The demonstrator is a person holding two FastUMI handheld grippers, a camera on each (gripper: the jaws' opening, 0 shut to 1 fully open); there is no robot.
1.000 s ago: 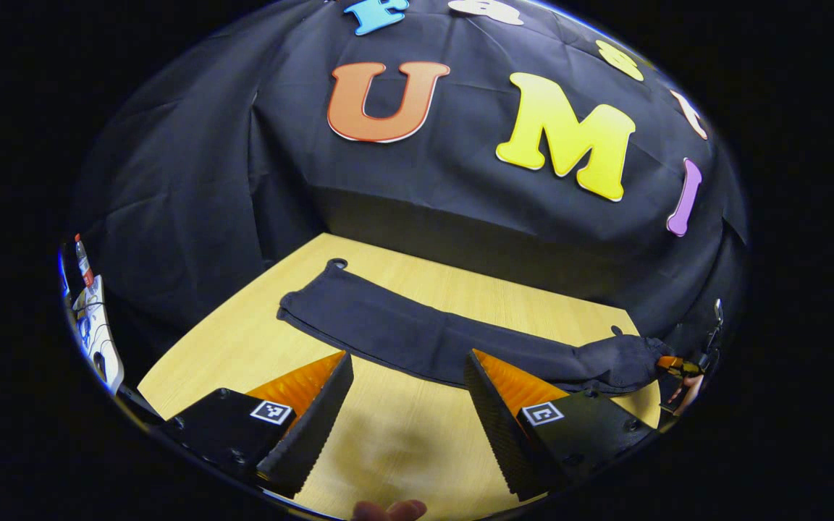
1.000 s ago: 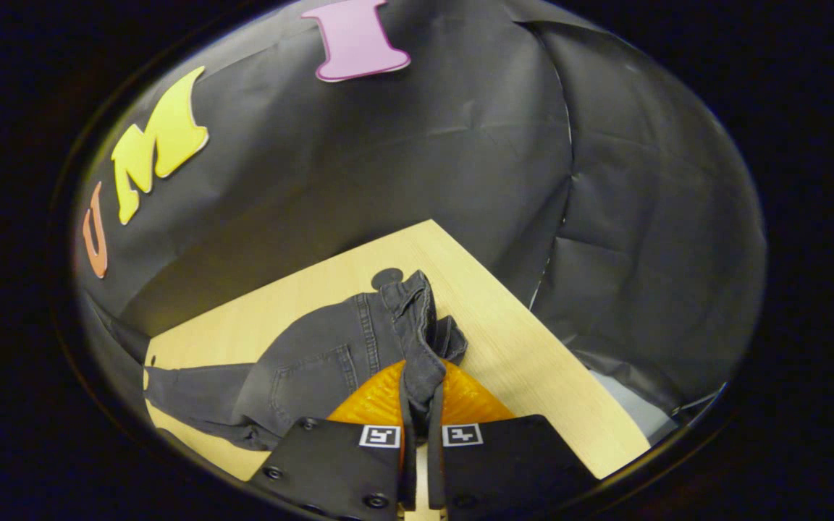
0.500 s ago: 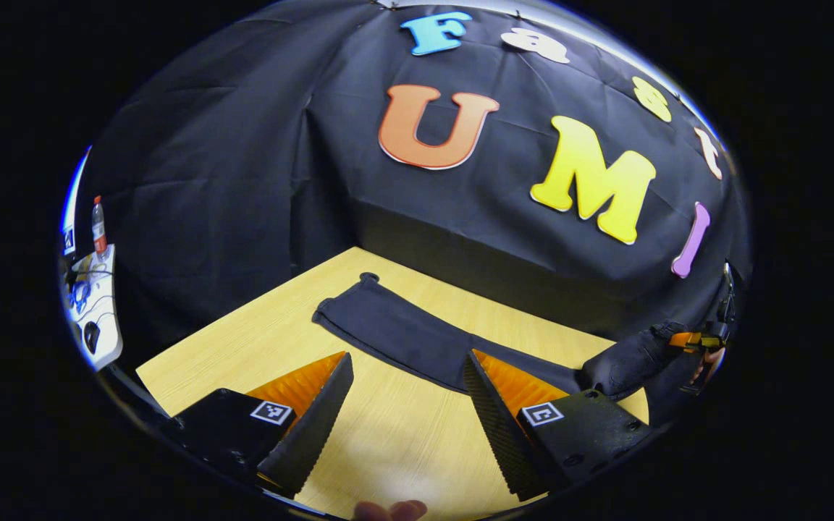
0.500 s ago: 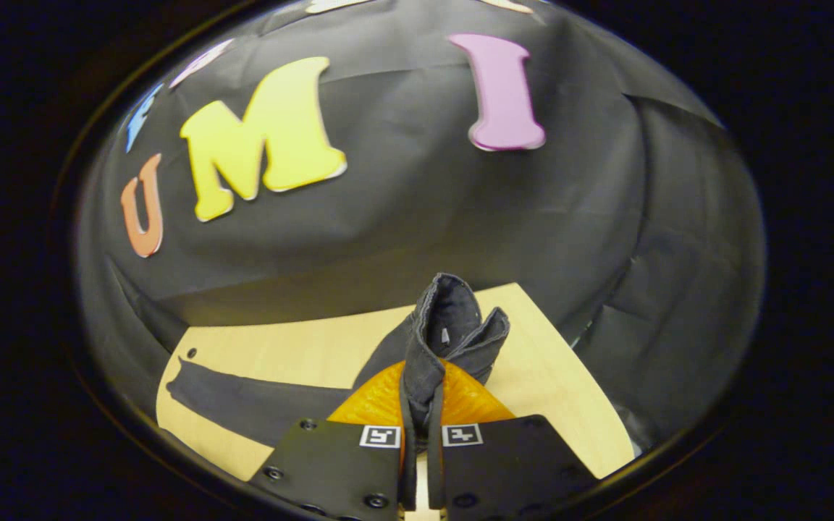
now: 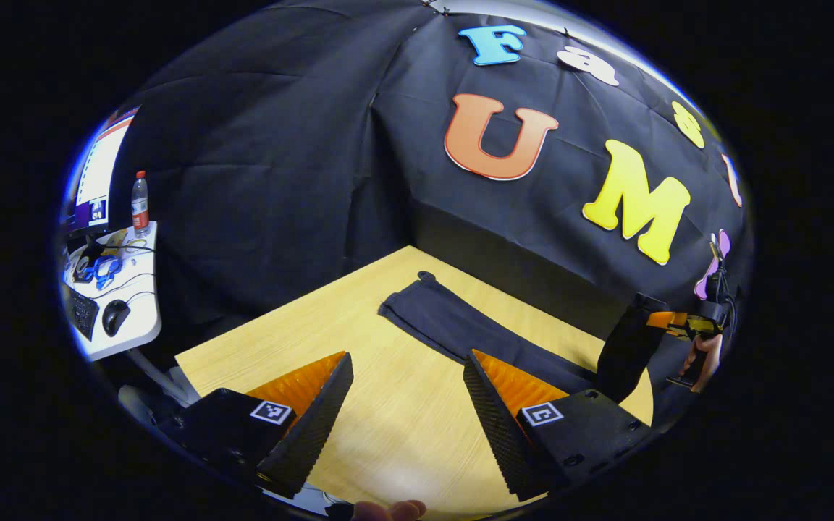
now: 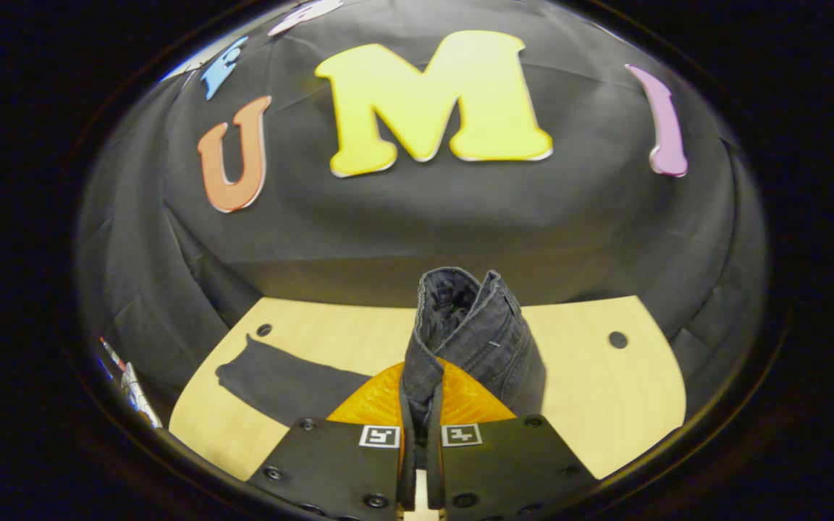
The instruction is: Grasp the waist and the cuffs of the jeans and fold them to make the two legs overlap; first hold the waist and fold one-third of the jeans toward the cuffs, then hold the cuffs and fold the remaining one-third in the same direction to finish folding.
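Note:
Dark jeans lie lengthwise on the wooden table, legs overlapped, with the cuffs at the far end. My left gripper hovers open above bare table in front of the legs, nothing between its fingers. At the right edge of the left gripper view, the right gripper holds the waist end lifted off the table, a hand behind it. In the right gripper view my right gripper is shut on the waistband, which stands up bunched above the fingers. The legs trail left on the table.
A white side desk with a bottle, a mouse and a screen stands left of the table. Small round holes mark the tabletop near its far corners. Black cloth walls close the back and sides.
The right gripper has lifted the waist off the table and swung round to face along the legs. The left gripper stays open and has turned left, bringing the side desk into view.

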